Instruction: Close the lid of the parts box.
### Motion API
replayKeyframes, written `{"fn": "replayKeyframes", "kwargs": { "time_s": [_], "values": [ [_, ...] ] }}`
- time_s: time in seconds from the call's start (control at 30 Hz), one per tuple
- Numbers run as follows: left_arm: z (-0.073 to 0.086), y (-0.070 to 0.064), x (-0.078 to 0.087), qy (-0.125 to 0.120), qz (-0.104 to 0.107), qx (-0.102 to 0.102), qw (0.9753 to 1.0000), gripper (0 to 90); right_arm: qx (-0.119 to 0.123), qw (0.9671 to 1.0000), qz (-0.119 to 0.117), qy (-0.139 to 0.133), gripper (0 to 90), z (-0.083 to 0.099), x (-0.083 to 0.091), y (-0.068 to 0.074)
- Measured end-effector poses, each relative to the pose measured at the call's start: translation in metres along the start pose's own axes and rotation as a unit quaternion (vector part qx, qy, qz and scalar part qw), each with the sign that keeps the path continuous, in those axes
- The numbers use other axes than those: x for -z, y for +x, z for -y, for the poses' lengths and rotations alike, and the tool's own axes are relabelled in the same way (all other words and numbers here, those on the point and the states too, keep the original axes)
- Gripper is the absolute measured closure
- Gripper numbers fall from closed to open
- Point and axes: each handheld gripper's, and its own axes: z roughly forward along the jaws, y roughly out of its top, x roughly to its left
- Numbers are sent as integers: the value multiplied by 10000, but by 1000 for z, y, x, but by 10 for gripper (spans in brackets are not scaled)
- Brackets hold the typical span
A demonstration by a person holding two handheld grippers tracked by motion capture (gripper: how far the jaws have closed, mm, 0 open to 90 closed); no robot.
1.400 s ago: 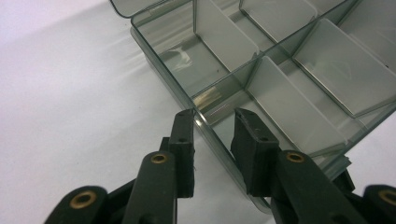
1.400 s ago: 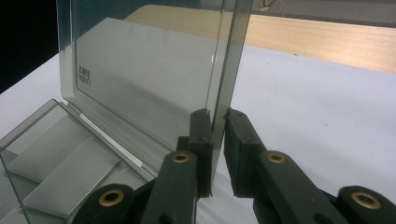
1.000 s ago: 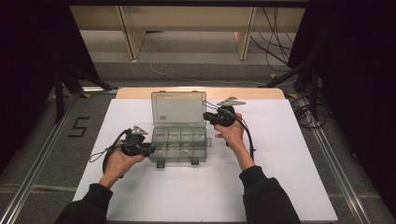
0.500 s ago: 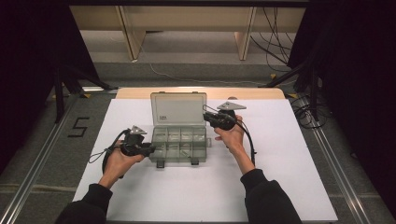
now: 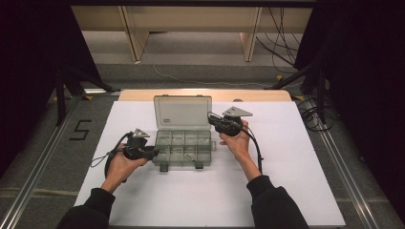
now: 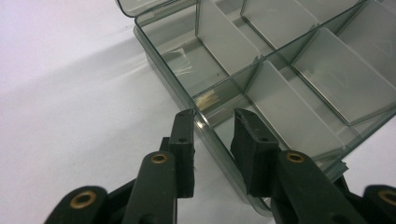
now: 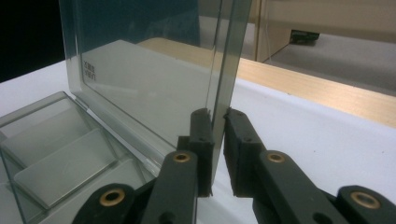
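A clear grey compartment box (image 5: pixel 184 149) lies in the middle of the white table with its lid (image 5: pixel 182 112) standing up at the back. My left gripper (image 5: pixel 154 152) is at the box's left front corner. In the left gripper view the gripper (image 6: pixel 212 119) is open and its jaws straddle the side wall of the box (image 6: pixel 280 70), with a gap on the inner side. My right gripper (image 5: pixel 212 120) is at the lid's right edge. In the right gripper view the gripper (image 7: pixel 217 114) is shut on the edge of the upright lid (image 7: pixel 140 70). The compartments (image 7: pixel 56 144) look empty.
The white table sheet (image 5: pixel 286 181) has free room on both sides of the box and in front of it. A wooden strip (image 5: pixel 267 95) runs along the far edge. Cables (image 5: pixel 315 117) lie on the floor at the right, and a painted 5 (image 5: pixel 80 130) marks the floor at the left.
The right gripper has shifted slightly toward the person while staying at the lid's right edge. The left gripper and the box have barely moved.
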Motion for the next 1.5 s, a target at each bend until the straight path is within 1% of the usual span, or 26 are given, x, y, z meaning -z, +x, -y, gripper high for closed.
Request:
{"fn": "replayKeyframes", "kwargs": {
  "time_s": [0.03, 0.07, 0.13, 0.2, 0.23, 0.27, 0.37, 0.4, 0.43, 0.5, 0.53, 0.57, 0.63, 0.7, 0.73, 0.83, 0.87, 1.0, 1.03, 1.1, 1.13, 1.17, 1.3, 1.33, 1.43, 1.5],
  "values": [
    [0, 0, 0, -2, 6, 2, 10000, 687, 15, 10000, 65, -19, 824, 0, 0, 1],
    [0, 0, 0, -1, 4, 1, 10000, 687, 44, 10000, 29, 12, 824, 1, 1, 1],
    [0, 0, 0, 0, 1, 1, 10000, 687, 77, 9999, 64, -90, 824, 2, 1, 2],
    [0, 0, 0, 8, 12, 0, 10000, 687, 69, 9999, 67, -92, 824, 3, 2, 3],
    [0, 0, 0, 2, 5, -4, 10000, 687, -20, 9999, 33, -106, 824, 4, 1, 5],
    [0, 0, 0, 2, 4, -11, 10000, 687, 70, 9999, 101, -113, 824, 4, 2, 4],
    [0, 0, 0, -11, -6, -17, 10000, 686, 95, 9998, 107, -112, 824, 4, 3, 5],
    [0, 0, 0, -9, -5, -19, 10000, 686, 145, 9996, 154, -177, 824, 5, 2, 5],
    [0, 0, 0, -26, -16, 2, 10000, 686, 70, 9998, 120, -142, 824, 5, 3, 7],
    [0, 0, 1, 42, 9, -41, 10000, 686, 58, 9998, 125, -160, 825, 6, 3, 8],
    [0, 0, 0, 9, -6, -36, 10000, 685, 54, 9998, 140, -165, 825, 6, 3, 8],
    [0, 0, 0, 1, -10, -39, 10000, 685, 158, 9995, 168, -219, 826, 6, 3, 7],
    [0, 0, 0, 9, -8, -44, 10000, 685, 153, 9995, 219, -192, 827, 6, 3, 8],
    [1, -1, -1, -2, -21, 7, 10000, 675, 139, 9993, 233, -266, 828, 7, 2, 9],
    [0, 0, -1, 49, -8, -41, 10000, 670, 26, 9996, 204, -213, 829, 7, 3, 11],
    [0, -1, 0, 49, -72, -112, 9999, 642, 47, 9994, 287, -213, 831, 7, 3, 12],
    [0, -1, 0, 50, -59, -105, 9999, 638, 135, 9990, 317, -271, 831, 7, 3, 12],
    [0, 0, 0, 27, -54, -84, 9999, 625, 112, 9986, 404, -336, 833, 8, 2, 13],
    [0, 0, 0, 24, -49, -79, 10000, 624, 1, 9991, 334, -279, 834, 8, 3, 15],
    [0, 0, 0, 13, -52, -90, 9999, 622, 35, 9989, 366, -299, 834, 9, 3, 15],
    [0, 0, 0, 23, -58, -83, 9999, 619, 135, 9985, 431, -323, 835, 8, 3, 14],
    [0, 1, 0, 36, -62, -90, 9999, 614, 34, 9988, 404, -271, 835, 9, 3, 16],
    [-1, 2, 2, 58, -160, -91, 9998, 557, 3, 9985, 450, -312, 837, 9, 3, 16],
    [-1, 2, 2, 51, -120, -45, 9999, 545, 93, 9978, 509, -405, 837, 9, 2, 16],
    [-1, 4, 3, 42, -108, 60, 9999, 503, -11, 9980, 509, -377, 839, 9, 3, 17],
    [-3, 6, 5, 9, -141, 77, 9999, 457, -82, 9981, 507, -354, 840, 10, 3, 18]
  ]
}}
